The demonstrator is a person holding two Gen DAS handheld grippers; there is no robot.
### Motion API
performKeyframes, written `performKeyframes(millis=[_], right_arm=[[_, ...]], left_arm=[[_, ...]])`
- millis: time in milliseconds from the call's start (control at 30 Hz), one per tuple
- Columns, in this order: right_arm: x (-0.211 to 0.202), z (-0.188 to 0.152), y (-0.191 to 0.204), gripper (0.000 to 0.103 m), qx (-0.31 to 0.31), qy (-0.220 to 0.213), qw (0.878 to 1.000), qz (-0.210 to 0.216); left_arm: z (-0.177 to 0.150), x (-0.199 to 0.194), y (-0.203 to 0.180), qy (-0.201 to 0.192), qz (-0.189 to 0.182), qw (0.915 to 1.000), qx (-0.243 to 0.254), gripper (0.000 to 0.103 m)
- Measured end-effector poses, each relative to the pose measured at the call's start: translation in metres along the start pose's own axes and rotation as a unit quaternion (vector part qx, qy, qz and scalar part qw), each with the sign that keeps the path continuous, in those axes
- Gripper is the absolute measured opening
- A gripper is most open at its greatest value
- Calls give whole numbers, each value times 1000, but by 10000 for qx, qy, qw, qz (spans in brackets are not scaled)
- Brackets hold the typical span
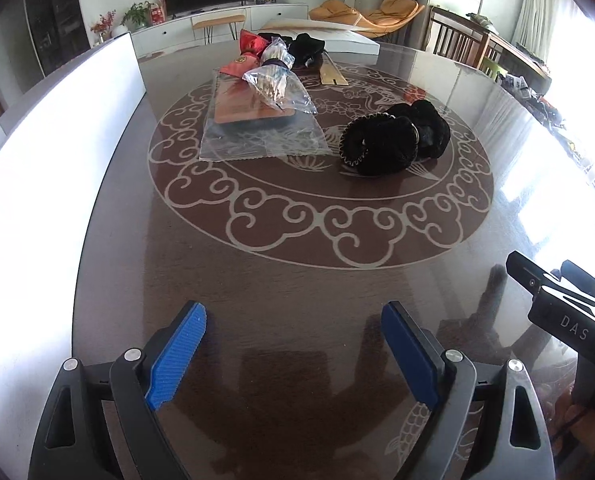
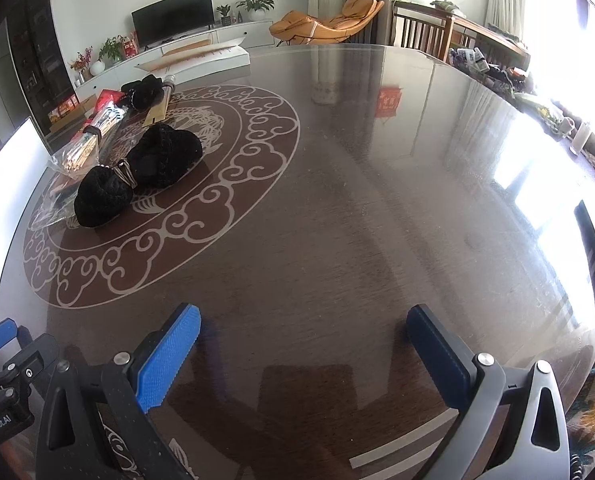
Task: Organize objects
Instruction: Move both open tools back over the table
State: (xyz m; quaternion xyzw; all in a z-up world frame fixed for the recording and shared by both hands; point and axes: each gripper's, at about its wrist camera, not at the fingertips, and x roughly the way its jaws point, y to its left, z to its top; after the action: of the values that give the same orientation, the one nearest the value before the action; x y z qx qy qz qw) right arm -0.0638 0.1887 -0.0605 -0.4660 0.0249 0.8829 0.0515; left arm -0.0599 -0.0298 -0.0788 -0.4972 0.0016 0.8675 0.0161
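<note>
While both grippers, left gripper (image 1: 293, 354) and right gripper (image 2: 303, 354), are held spread, empty, black fuzzy slippers (image 1: 393, 140) seen beyond; bagged bundle (image 1: 275, 80) contents unclear.

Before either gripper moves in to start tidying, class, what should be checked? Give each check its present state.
1. Left gripper open, holding nothing: ok.
2. Right gripper open, holding nothing: ok.
3. Table bare between the grippers and the things: ok.
4. Black fuzzy bundle lies apart from the plastic bag, free to grasp: ok.
5. Bag rests on the flat packet, so the packet is blocked: not ok.
6. Where the things should go: cannot tell.
</note>
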Motion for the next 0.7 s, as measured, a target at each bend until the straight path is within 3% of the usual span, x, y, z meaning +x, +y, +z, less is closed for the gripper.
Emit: performKeyframes(millis=[233,367,700], right_arm=[[1,0,3,103,-48,-9,10000,-22],[1,0,3,103,-49,-9,10000,-23],[1,0,3,103,-48,-10,10000,-23]], left_arm=[[4,4,-3,-95,80,9999,103,90],[9,10,0,27,118,9999,65,103],[12,12,0,-11,6,9997,229,103]])
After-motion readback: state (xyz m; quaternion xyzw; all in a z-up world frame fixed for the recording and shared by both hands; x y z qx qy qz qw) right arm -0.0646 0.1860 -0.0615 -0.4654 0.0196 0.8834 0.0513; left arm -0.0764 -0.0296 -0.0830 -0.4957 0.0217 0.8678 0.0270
